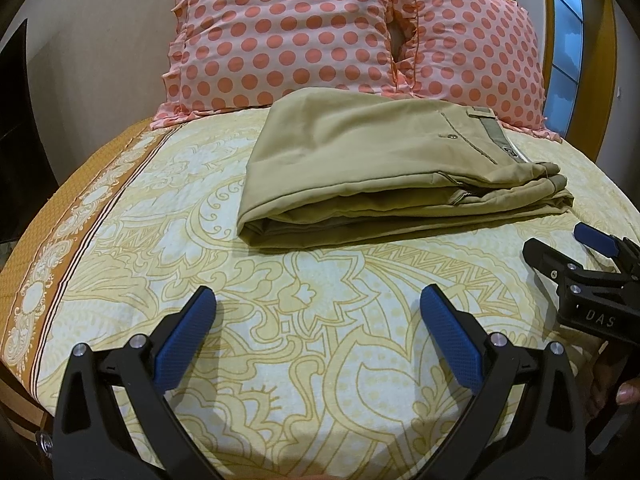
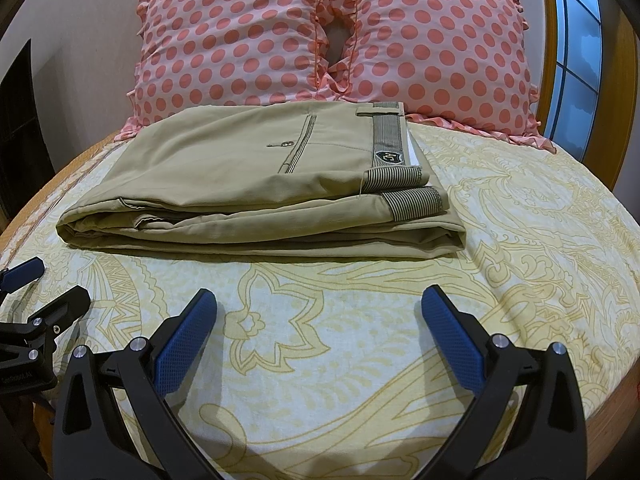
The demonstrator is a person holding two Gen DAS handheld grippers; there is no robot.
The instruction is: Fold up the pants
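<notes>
Khaki pants lie folded into a flat stack on the bed, waistband to the right, also in the right wrist view. My left gripper is open and empty, hovering over the sheet in front of the pants and apart from them. My right gripper is open and empty, also in front of the stack. Each gripper shows at the edge of the other's view: the right one and the left one, both with jaws apart.
The bed has a yellow patterned sheet with an orange border at the left. Two pink polka-dot pillows stand behind the pants against a wooden headboard. A window is at the right.
</notes>
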